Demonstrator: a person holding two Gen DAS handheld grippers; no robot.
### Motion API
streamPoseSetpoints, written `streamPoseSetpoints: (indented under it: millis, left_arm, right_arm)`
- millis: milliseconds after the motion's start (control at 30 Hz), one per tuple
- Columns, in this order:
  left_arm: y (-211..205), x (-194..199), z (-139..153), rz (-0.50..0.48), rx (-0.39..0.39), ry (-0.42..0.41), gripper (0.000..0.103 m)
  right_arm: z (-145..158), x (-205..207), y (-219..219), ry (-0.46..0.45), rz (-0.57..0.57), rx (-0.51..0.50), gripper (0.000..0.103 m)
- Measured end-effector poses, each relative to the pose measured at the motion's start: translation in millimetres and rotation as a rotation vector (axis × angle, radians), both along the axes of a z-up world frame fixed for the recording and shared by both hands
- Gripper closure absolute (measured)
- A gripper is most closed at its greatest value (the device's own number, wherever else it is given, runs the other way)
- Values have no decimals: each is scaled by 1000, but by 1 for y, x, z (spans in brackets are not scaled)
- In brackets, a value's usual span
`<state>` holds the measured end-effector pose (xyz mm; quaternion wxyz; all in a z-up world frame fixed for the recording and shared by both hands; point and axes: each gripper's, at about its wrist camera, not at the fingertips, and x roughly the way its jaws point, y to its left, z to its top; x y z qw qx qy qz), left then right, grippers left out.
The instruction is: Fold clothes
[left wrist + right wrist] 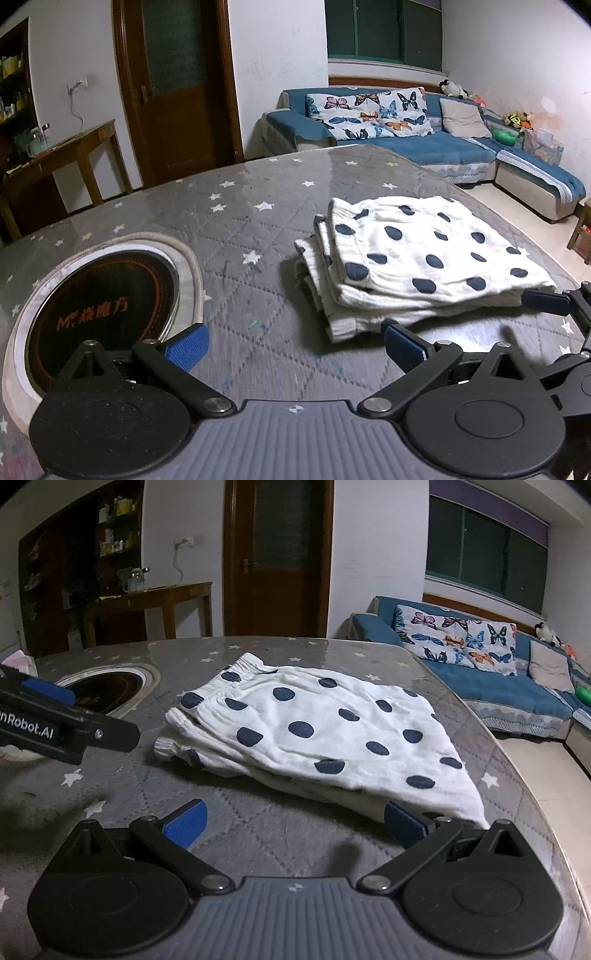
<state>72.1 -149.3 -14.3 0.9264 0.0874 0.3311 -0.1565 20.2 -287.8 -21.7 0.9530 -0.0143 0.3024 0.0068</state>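
A white garment with dark blue dots [417,258] lies folded in layers on the grey star-patterned table cover [240,229]. It also shows in the right wrist view [317,734], its elastic waistband at the far left. My left gripper [295,343] is open and empty, just in front of the garment's near left corner. My right gripper [295,823] is open and empty, its right finger at the garment's near edge. The right gripper's fingers [546,301] show at the far right of the left wrist view. The left gripper's fingers [48,692] show at the left of the right wrist view.
A round induction cooktop [99,306] is set into the table at the left; it also shows in the right wrist view [107,686]. A blue sofa [424,144] stands beyond the table. A wooden side table [66,147] and a door [177,81] are behind.
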Motion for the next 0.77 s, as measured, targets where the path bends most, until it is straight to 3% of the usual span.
streamPoseSetpoints:
  millis: [767]
  left_arm:
    - [10,-36,-6,5,-27,16,0]
  right_arm:
    - [-6,-25,14,-7,-33,37,0]
